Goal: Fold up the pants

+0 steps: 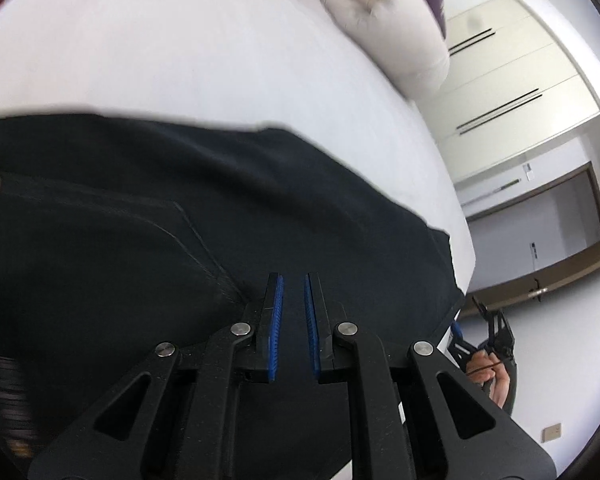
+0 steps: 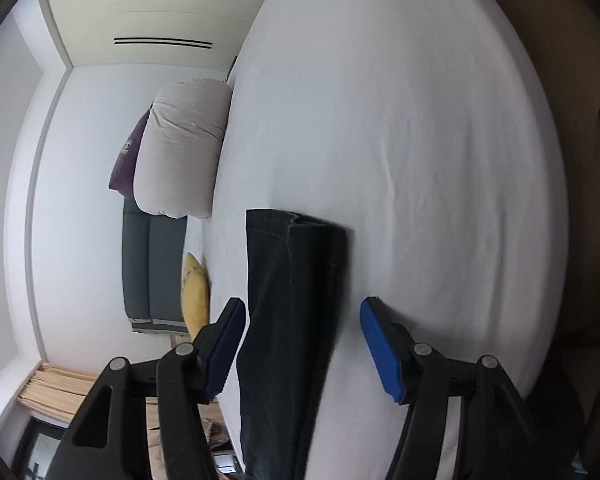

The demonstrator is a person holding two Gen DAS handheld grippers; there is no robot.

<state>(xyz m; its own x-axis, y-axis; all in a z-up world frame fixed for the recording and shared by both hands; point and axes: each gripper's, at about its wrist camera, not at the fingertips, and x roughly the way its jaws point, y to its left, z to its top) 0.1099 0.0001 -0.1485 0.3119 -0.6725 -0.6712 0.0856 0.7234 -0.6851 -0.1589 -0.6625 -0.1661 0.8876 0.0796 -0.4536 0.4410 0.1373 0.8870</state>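
Spread across the white bed (image 1: 220,80), the dark pants (image 1: 180,208) are seen lying with the waist end under the left tool (image 1: 294,280) and the leg ends stretching out beneath the right tool (image 2: 302,308). A woven, denim-like cloth is suggested by the pale stitching along the seams and the hem; it is judged soft and limp, moderately weighty, not slippery, so sagging is to be expected wherever it is lifted by a single point. The left tool is held nearly pressed together, a narrow gap showing between its blue ribbed pads, nothing visibly pinched. The right tool is spread wide, straddling the stacked legs. A hold is best taken at the doubled hem edges or the thick waistband. A plump grey pillow (image 1: 384,24) is seen beyond the pants.
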